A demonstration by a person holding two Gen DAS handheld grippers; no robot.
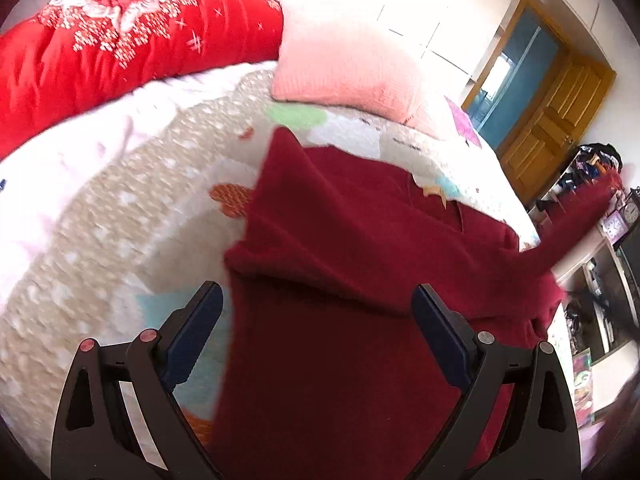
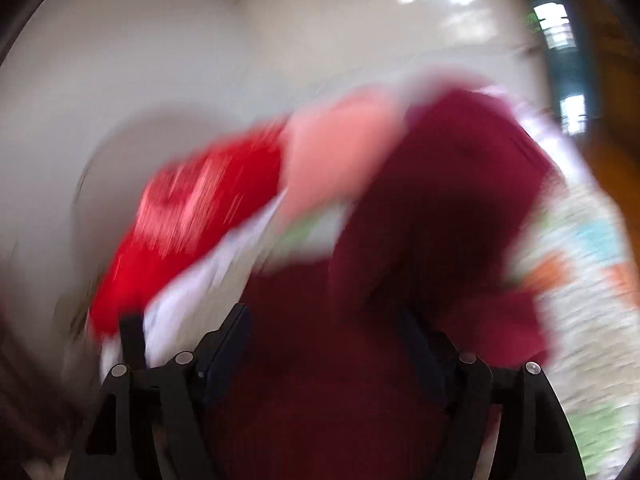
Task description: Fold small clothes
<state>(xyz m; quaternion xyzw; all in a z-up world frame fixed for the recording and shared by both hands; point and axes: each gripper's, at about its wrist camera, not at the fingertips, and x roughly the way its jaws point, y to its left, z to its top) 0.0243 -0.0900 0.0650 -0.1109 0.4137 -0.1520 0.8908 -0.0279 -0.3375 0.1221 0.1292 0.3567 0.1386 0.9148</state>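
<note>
A dark red knit garment (image 1: 360, 248) lies partly folded on the patterned bed cover (image 1: 100, 220), one sleeve stretched off to the right (image 1: 576, 220). My left gripper (image 1: 316, 300) is open, its jaws wide apart just above the garment's near part. The right wrist view is heavily blurred; there my right gripper (image 2: 324, 328) is open with the same dark red garment (image 2: 440, 200) lying between and beyond its jaws.
A red quilt (image 1: 120, 40) and a pink pillow (image 1: 344, 68) lie at the far side of the bed. A wooden door (image 1: 552, 120) and cluttered shelves (image 1: 600, 240) stand to the right, beyond the bed's edge.
</note>
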